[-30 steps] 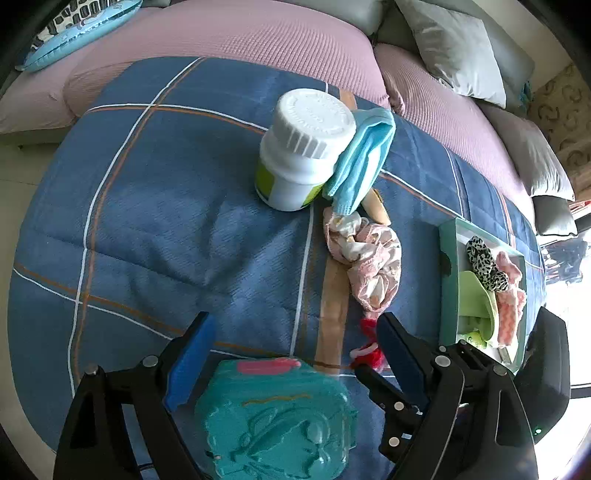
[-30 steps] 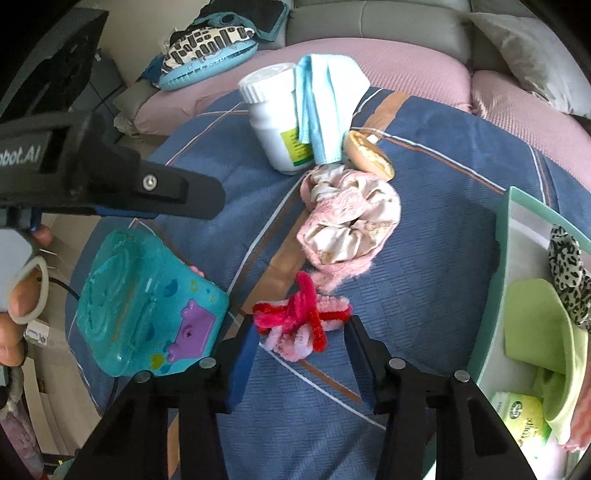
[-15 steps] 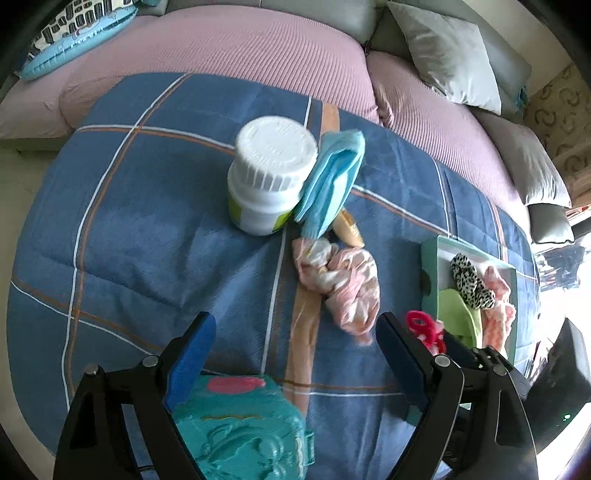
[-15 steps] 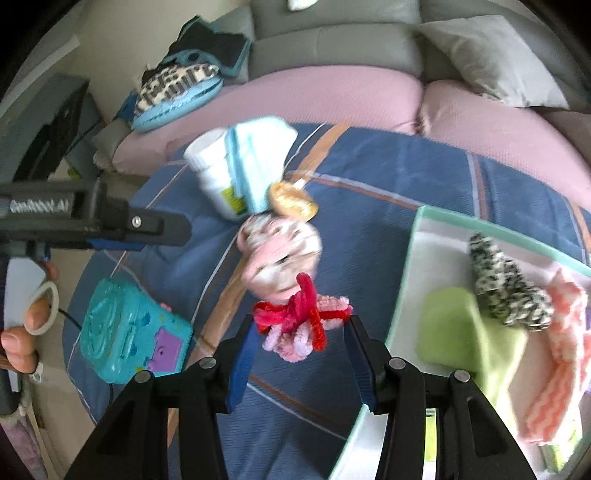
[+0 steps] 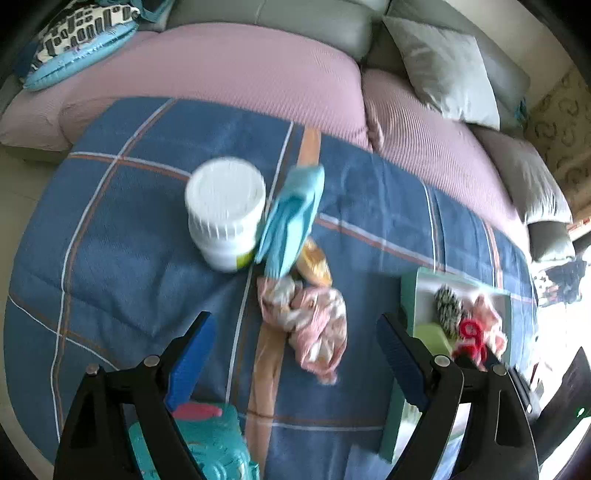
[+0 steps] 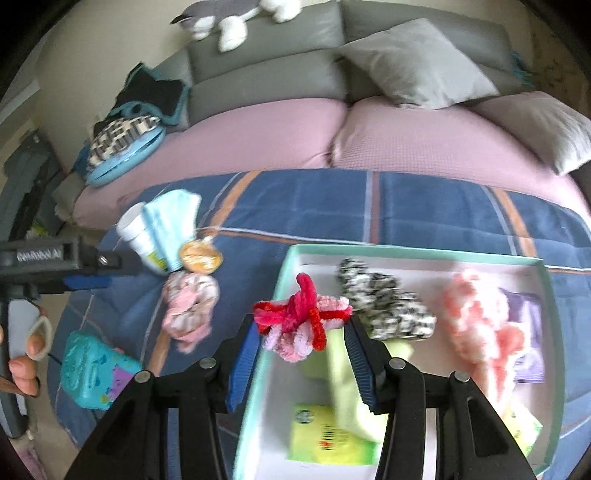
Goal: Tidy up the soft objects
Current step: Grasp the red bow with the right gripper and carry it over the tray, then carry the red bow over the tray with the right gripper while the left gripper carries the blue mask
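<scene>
Chenille bow (image 6: 301, 317) now over tray (image 6: 406, 253) (labels unreadable)

Blue plaid blanket (image 5: 122, 229), pink sofa cushion (image 5: 236, 74), white jar (image 5: 225, 210), teal toy (image 6: 92, 373), red-and-pink bow (image 6: 299, 317), black-and-white spotted scrunchie (image 6: 384, 299), mint tray (image 6: 406, 254)

Home living room: grey sofa (image 6: 280, 74) with pink seat covers (image 6: 258, 140), cushions (image 6: 417, 62), plush toy (image 6: 229, 18) on the backrest, plaid blanket (image 5: 129, 229) spread over the seat.
</scene>
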`<state>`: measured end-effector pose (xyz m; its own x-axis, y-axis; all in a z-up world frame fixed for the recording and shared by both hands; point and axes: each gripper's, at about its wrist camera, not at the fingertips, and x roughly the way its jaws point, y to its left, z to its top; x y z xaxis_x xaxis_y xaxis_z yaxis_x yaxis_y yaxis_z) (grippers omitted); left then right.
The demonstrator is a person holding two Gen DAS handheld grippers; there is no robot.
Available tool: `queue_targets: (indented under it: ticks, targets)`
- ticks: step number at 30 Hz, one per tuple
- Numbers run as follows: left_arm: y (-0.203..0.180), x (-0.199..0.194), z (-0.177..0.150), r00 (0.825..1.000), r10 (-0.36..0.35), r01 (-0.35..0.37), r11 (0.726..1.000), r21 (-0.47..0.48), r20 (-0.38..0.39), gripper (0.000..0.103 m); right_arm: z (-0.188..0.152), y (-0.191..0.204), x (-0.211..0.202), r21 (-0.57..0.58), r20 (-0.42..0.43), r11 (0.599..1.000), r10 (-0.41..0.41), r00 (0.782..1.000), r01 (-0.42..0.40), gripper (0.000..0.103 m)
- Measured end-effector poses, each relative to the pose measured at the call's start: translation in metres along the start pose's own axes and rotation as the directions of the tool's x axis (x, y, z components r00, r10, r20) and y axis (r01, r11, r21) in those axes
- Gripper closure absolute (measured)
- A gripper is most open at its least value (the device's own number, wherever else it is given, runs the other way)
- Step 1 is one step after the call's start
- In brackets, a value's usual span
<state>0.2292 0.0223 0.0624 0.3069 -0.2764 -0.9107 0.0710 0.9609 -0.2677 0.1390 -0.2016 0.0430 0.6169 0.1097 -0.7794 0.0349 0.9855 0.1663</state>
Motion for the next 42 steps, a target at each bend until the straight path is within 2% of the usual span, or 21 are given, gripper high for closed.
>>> queue_targets:
  ticks: [4,8,11,15,18,21,23,25,28,31,36,42]
  targets:
    - [-0.008,-0.006,0.014,0.998,0.026,-0.025,0.999,-0.024,0.049,0.02,-0.001,-0.013,-0.001,0.018,0.005,1.0,-0.009,1.0,0.009,0.053]
    - [-0.022,-0.014,0.032,0.996,0.037,-0.036,0.999,-0.016,0.087,0.021,-0.003,-0.021,-0.002,0.024,0.007,1.0,-0.015,1.0,0.015,0.053]
    - [-0.034,-0.014,0.049,0.991,0.084,-0.085,0.996,0.011,0.107,0.021,-0.004,-0.028,-0.003,0.039,0.007,0.999,-0.015,1.0,0.015,0.053]
    - [-0.041,-0.001,0.067,0.984,0.154,-0.16,0.986,0.053,0.091,0.022,-0.004,-0.033,-0.004,0.053,0.01,0.999,-0.013,1.0,0.012,0.053]
    - [-0.044,0.014,0.073,0.977,0.206,-0.211,0.974,0.079,0.061,0.04,-0.004,-0.037,-0.006,0.061,0.014,0.998,-0.008,1.0,0.007,0.053]
    - [-0.049,0.026,0.076,0.962,0.265,-0.271,0.955,0.119,0.064,0.043,-0.005,-0.04,-0.006,0.071,0.015,0.997,-0.007,1.0,0.006,0.053]
    - [-0.05,0.028,0.077,0.955,0.287,-0.295,0.945,0.14,0.075,0.052,-0.004,-0.044,-0.006,0.077,0.015,0.997,-0.01,1.0,0.009,0.053]
    - [-0.05,0.033,0.078,0.955,0.289,-0.296,0.944,0.148,0.066,0.067,-0.004,-0.047,-0.007,0.084,0.016,0.996,-0.016,1.0,0.014,0.053]
    - [-0.051,0.039,0.075,0.947,0.314,-0.321,0.933,0.166,0.062,0.082,-0.003,-0.05,-0.011,0.096,0.026,0.995,-0.016,1.0,0.014,0.053]
    - [-0.05,0.041,0.071,0.95,0.306,-0.313,0.935,0.169,0.064,0.089,-0.003,-0.054,-0.013,0.106,0.033,0.994,-0.015,0.999,0.011,0.053]
    - [-0.052,0.035,0.068,0.954,0.289,-0.299,0.938,0.175,0.082,0.092,-0.003,-0.058,-0.012,0.115,0.027,0.993,-0.017,1.0,0.014,0.053]
    - [-0.051,0.012,0.066,0.963,0.237,-0.255,0.955,0.152,0.126,0.093,-0.003,-0.061,-0.016,0.125,0.039,0.992,-0.019,0.999,0.014,0.053]
